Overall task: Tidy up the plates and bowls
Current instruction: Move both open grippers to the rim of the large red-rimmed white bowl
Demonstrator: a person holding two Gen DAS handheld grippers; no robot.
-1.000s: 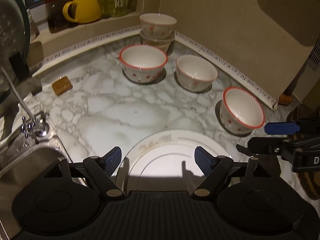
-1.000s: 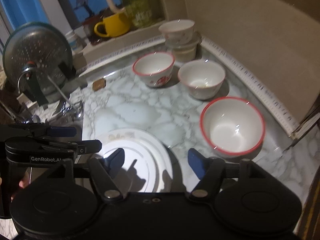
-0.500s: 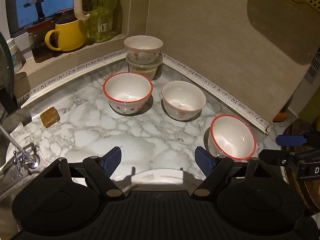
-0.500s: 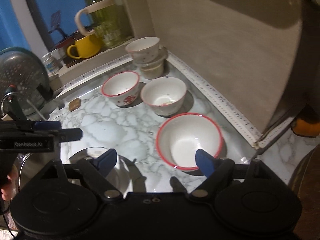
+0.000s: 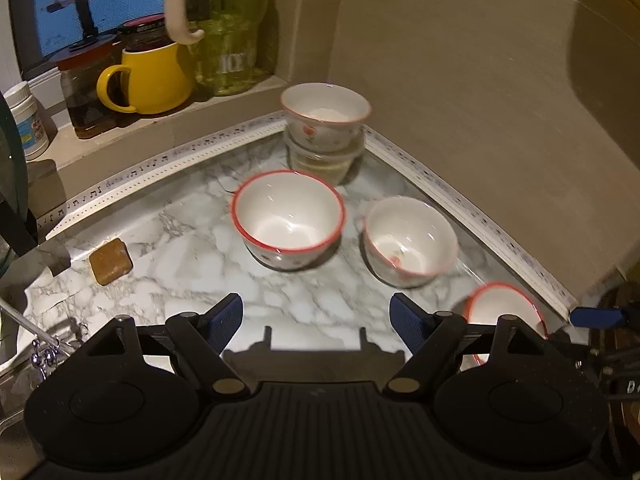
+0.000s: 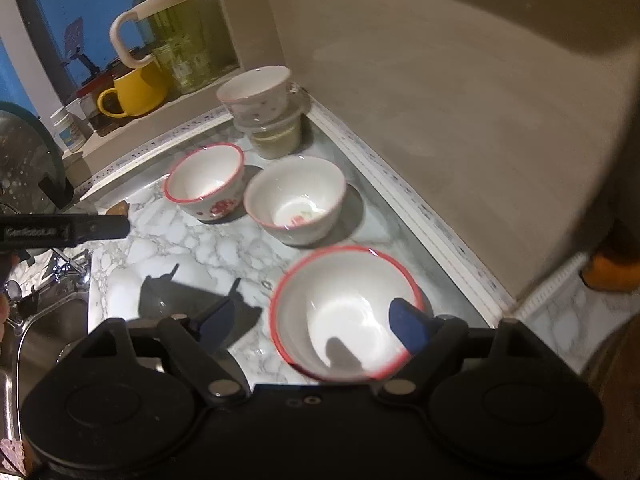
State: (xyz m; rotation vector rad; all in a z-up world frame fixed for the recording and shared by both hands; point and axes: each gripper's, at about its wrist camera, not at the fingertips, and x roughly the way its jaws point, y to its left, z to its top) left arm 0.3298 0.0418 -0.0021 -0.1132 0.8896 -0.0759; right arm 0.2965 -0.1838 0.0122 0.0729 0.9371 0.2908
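My left gripper stands open over bare marble, nothing between its fingers. Ahead of it sit a red-rimmed bowl and a white thin-rimmed bowl. Another white bowl is stacked on a glass container in the corner. My right gripper is open above the nearest red-rimmed bowl. Its right fingertip hangs over the bowl's right side and its left fingertip is outside the rim, neither pressing. That bowl shows partly behind my left gripper's right finger. No plate is in view.
A yellow mug, a green pitcher and jars stand on the window sill. A brown block lies on the marble counter. The sink and tap are at the left. A beige wall bounds the right.
Both grippers have moved forward toward the corner. The plate has dropped out of view beneath them. My right gripper now hangs over the nearest red-rimmed bowl, jaws slightly wider.
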